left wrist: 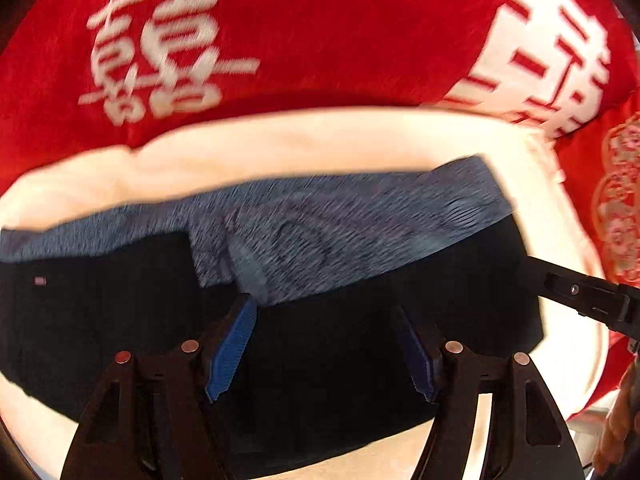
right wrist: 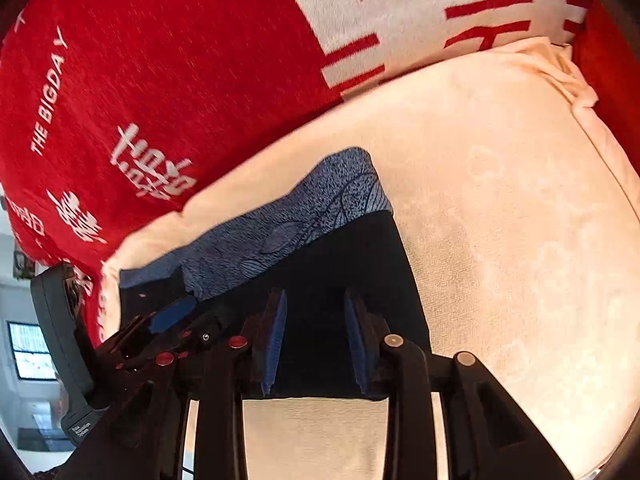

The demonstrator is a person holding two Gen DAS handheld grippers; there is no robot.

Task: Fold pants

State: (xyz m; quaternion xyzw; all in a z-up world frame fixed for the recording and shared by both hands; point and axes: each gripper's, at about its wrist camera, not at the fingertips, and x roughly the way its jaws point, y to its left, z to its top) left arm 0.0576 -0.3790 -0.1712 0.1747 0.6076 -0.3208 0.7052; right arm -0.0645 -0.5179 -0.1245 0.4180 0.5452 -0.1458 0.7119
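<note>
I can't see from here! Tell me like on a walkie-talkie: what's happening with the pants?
Left tool open, right tool open, both over the dark pants. Pants bunched on cream cushion, patterned blue band showing. Nothing blocking.

1. Your left wrist view is smeared by motion blur: the pants (left wrist: 320, 240) ahead of the fingers (left wrist: 232, 344) streak sideways
2. Your right wrist view is sharper; the print beyond the fingers (right wrist: 276, 340) reads clearly
3. Light is bright and even, the cream cushion (right wrist: 500, 220) nearly washed out right of the fingers
4. Fisheye bending curves both views, with dark corners
</note>
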